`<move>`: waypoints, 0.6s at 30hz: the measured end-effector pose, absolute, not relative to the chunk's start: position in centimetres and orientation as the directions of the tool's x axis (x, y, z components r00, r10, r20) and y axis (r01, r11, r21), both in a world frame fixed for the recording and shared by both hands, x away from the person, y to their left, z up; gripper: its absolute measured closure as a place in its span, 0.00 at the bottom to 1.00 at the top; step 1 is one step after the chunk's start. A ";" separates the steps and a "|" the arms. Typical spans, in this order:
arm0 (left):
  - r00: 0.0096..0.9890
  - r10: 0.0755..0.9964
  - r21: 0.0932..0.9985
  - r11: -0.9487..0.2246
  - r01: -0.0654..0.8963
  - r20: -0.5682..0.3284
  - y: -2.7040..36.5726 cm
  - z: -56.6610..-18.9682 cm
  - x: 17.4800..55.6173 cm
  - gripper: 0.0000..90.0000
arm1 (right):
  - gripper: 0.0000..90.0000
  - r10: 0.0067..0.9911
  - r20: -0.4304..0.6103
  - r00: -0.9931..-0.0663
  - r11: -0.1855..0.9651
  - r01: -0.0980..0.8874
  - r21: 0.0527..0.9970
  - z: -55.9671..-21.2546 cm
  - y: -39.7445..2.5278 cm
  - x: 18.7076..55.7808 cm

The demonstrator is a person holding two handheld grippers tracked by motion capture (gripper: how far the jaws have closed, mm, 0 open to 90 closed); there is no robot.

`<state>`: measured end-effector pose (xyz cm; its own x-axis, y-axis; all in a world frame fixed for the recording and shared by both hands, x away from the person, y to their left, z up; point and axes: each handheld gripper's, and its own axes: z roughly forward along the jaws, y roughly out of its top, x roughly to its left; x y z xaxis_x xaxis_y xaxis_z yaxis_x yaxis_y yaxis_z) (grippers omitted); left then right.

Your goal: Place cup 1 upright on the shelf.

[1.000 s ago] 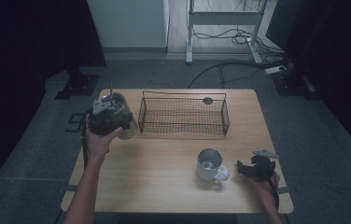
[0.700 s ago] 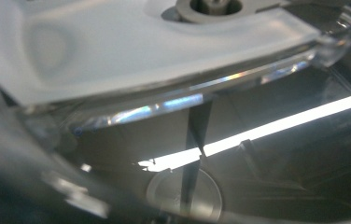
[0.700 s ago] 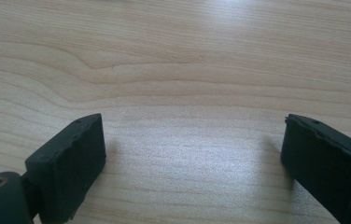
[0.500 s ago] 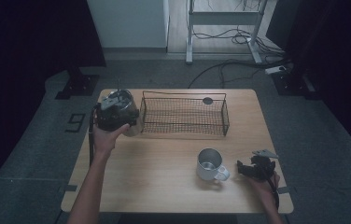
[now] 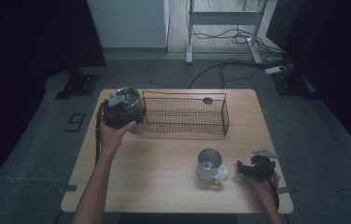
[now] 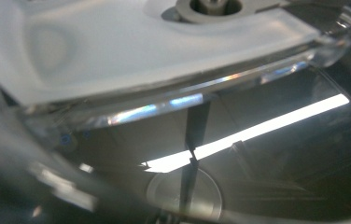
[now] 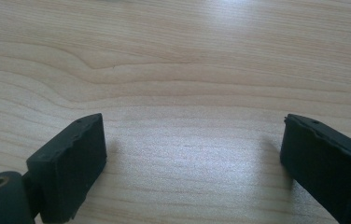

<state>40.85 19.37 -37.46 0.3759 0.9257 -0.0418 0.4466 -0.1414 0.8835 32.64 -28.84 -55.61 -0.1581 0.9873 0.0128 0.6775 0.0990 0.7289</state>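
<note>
Left arm stretched forward, left gripper (image 5: 123,108) raised beside the black wire basket's (image 5: 185,114) end, a clear glass object against it; whether its jaws are spread, I cannot tell. Right gripper (image 5: 243,168) rests low, jaws spread wide over bare wood, silver metal mug (image 5: 209,164) just beside it.

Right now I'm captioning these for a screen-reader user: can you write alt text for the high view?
A person at a wooden table holds the left hand-held gripper raised beside a black wire basket. The right hand-held gripper rests low on the table, right of a metal mug.
</note>
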 end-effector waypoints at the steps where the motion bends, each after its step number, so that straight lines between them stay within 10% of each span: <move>1: 0.378 0.925 0.881 -0.145 0.450 -0.041 19.2 -37.5 40.9 0.04 | 0.08 0.987 0.013 -0.158 0.099 0.677 0.729 -55.6 -28.8 32.6; 18: 0.399 0.917 0.875 -0.172 0.453 -0.026 17.0 -37.6 42.4 0.04 | 0.08 0.987 0.013 -0.158 0.099 0.676 0.731 -55.6 -28.8 32.6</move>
